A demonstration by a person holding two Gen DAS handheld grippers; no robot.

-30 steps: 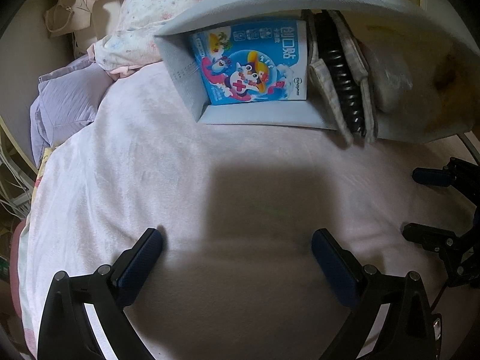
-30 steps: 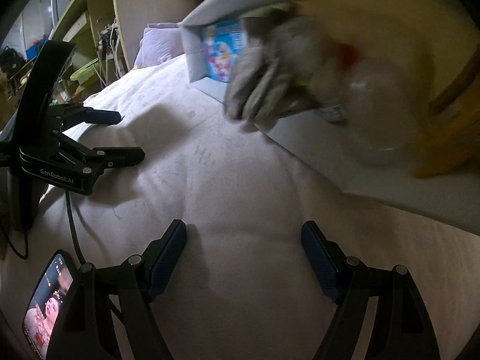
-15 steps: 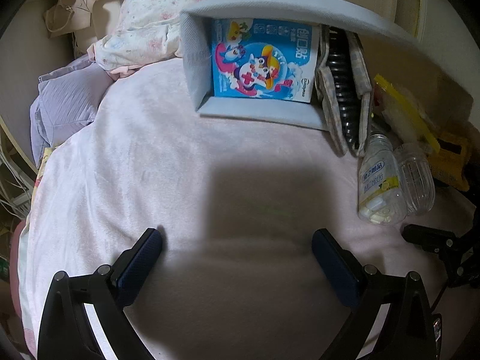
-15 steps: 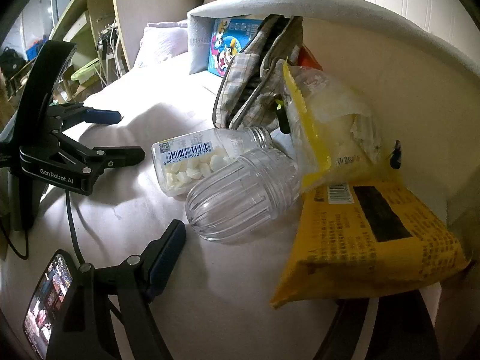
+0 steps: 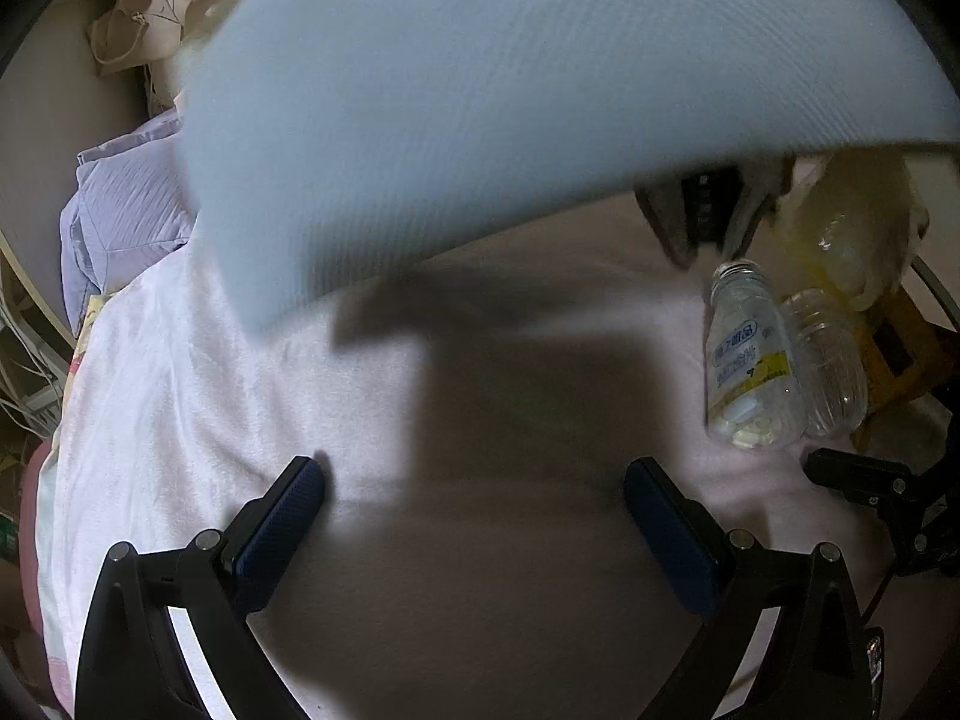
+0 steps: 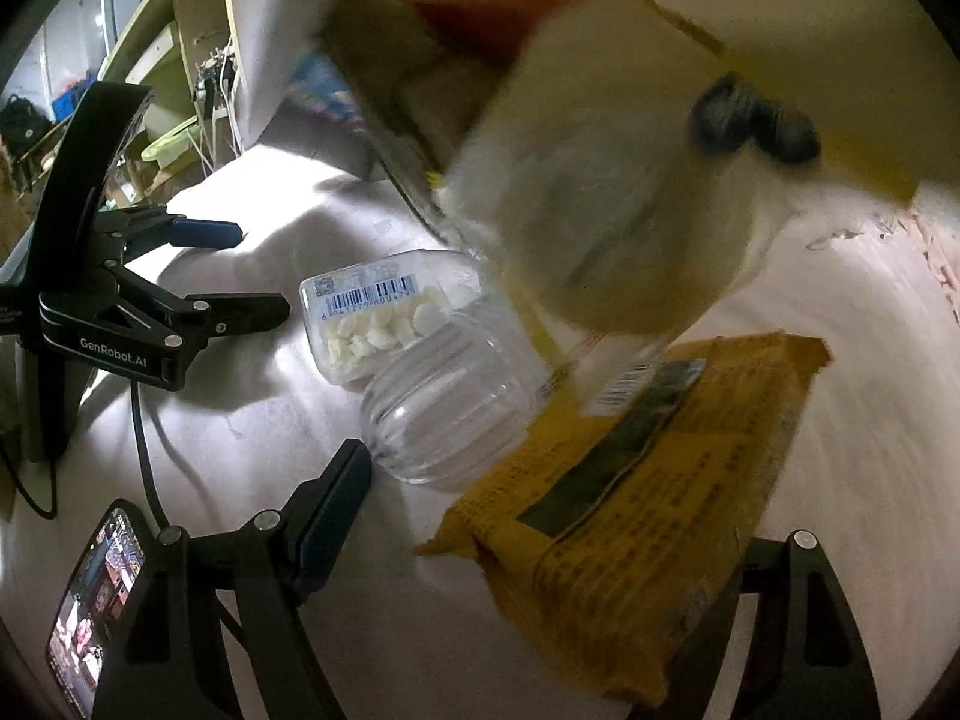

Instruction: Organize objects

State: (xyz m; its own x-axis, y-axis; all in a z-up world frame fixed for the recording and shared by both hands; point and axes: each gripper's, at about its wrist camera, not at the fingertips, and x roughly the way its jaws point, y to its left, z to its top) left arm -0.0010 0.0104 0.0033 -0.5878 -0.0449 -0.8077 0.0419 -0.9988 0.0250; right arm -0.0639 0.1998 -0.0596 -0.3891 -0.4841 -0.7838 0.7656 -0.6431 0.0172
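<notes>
Left gripper (image 5: pixel 474 516) spread wide, empty, over the pink blanket (image 5: pixel 180 396). Blurred grey bin (image 5: pixel 480 90) fills the view ahead. Pill bottle (image 5: pixel 747 360) and clear jar (image 5: pixel 828 360) lie touching, ahead-right. Right gripper (image 6: pixel 540 516) also wide apart, yellow packet (image 6: pixel 636 516) between its fingers, contact unclear. Shelves (image 6: pixel 174 60) at left. "GenRobot.AI" readable on the left gripper.

Pink-blanketed bed (image 5: pixel 180 396): tablet bottle (image 6: pixel 378 312), ribbed clear jar (image 6: pixel 450 414), yellow packet (image 6: pixel 648 516) lying together.
</notes>
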